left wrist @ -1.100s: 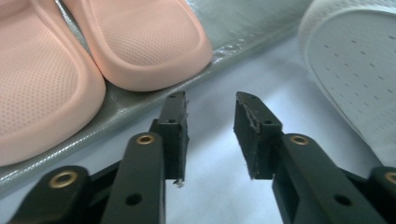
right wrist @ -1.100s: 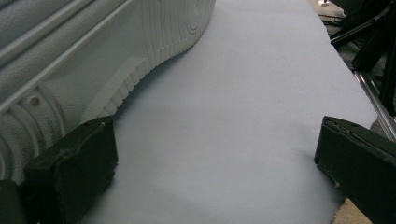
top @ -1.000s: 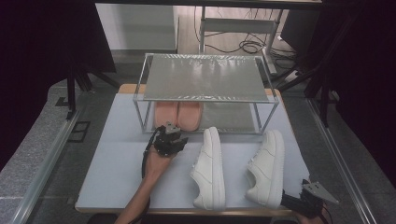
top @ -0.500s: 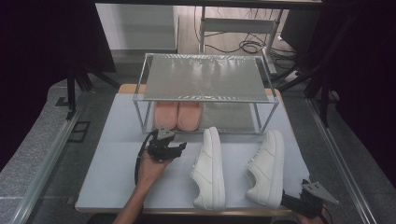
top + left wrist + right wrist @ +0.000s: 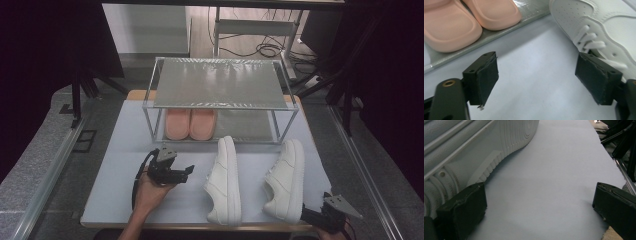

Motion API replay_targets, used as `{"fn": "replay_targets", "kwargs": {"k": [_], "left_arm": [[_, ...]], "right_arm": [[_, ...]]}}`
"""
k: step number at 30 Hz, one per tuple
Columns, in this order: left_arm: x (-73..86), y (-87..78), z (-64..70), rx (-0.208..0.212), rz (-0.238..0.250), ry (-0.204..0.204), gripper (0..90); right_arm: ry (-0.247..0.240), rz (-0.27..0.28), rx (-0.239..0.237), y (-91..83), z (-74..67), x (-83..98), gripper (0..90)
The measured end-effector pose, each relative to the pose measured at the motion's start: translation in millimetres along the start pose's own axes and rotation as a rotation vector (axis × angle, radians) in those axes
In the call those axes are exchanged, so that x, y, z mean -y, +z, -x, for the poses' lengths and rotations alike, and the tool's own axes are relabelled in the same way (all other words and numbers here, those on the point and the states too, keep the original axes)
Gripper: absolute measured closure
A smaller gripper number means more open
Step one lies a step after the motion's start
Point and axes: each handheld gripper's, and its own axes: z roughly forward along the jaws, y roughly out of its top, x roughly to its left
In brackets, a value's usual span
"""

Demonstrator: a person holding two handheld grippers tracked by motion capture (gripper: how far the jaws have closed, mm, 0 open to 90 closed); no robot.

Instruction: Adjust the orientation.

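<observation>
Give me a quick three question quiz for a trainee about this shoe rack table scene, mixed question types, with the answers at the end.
1. True or false: the pink slippers sit on the top shelf of the rack.
2. Multiple choice: how many white sneakers lie on the table? A) one B) two C) three
3. What lies between the left gripper's jaws?

Key
1. False: they sit side by side on the bottom shelf.
2. B: the left sneaker and the right sneaker, both in front of the rack.
3. Nothing; the jaws have just been opening, with bare table between them, the left sneaker just beside one jaw.
</observation>
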Motion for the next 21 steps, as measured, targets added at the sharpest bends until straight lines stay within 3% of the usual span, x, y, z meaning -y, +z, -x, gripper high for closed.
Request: {"fn": "replay_targets", "kwargs": {"k": [4, 14, 17, 21], "left_arm": [[9.5, -7.4, -0.1, 0.004, -0.01, -0.005, 13.7], [45.1, -22.6, -3.7, -0.001, -0.038, -0.036, 12.8], [54.5, -23.1, -2.5, -0.045, -0.065, -0.014, 12.8], [65.4, -22.0, -4.8, -0.066, -0.099, -0.015, 12.8]], "right_arm": [[0.001, 0.0, 0.0, 0.0, -0.1, 0.0, 0.0], [0.001, 0.0, 0.002, 0.2, -0.3, -0.1, 0.0], [0.001, -0.004, 0.002, -0.1, -0.3, -0.5, 0.0], [0.001, -0.006, 0.003, 0.1, -0.3, -0.8, 0.0]]}}
